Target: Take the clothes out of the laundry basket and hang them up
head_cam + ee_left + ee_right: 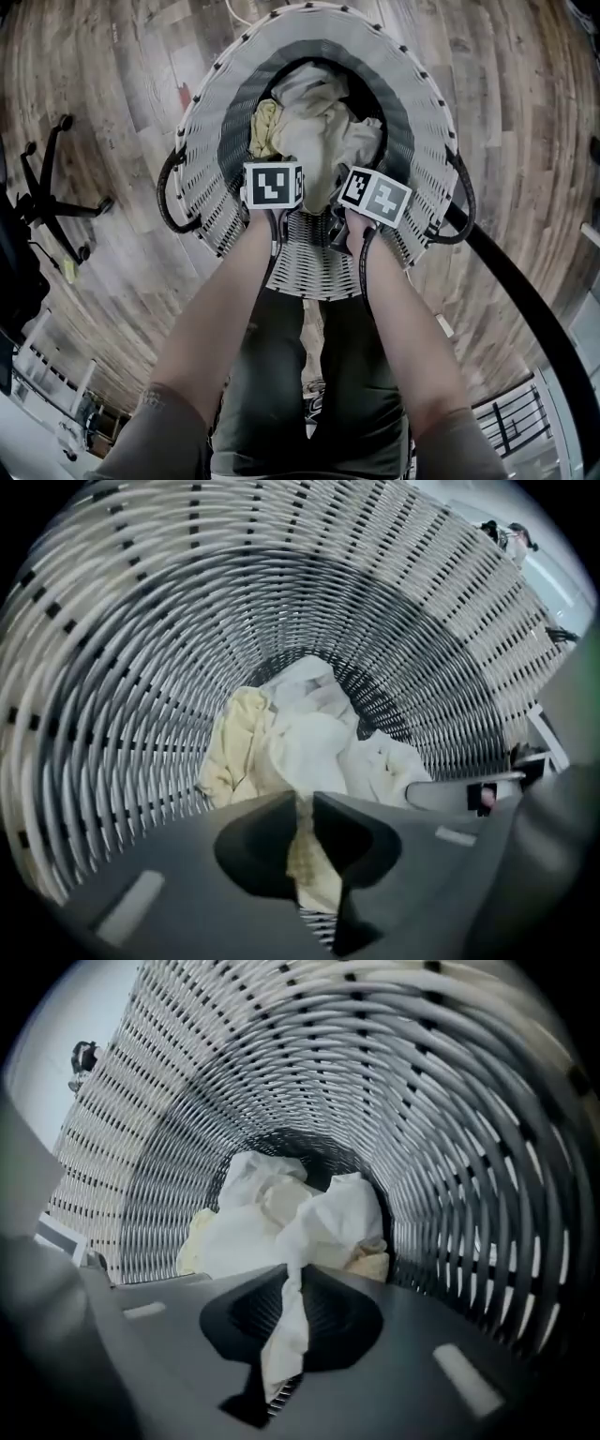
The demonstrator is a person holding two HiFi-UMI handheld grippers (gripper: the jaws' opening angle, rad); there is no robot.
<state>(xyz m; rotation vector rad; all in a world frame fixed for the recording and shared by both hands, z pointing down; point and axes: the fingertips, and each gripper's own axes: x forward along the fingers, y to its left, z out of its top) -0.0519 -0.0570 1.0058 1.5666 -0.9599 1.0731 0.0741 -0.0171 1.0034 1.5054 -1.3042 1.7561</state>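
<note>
Head view: laundry basket (211, 141), woven, pale with a dark band and two loop handles, standing on a wood-plank floor (112, 84). An office chair (47, 202) stands well apart at the left. The clothes (319, 117), pale and crumpled, lie heaped at the basket's bottom. The left gripper (274, 187) and right gripper (373, 199) are side by side at the near rim, both aimed down inside. This is judged a two-point hold, so that a piece lifts spread rather than bunched.

Left gripper view: the jaws are drawn close on a fold of pale yellow cloth (309, 860), which passes between them and runs on to the heap. Basket wall is all around.

Right gripper view: the jaws are nearly together, pinching a twisted strand of white cloth (284, 1330) that leads from the heap. Whether both holds are on one garment cannot be told.

Status, judged: both grips are made, the lift out is not yet done and nothing is hung. No hanger or rail can be identified.
</note>
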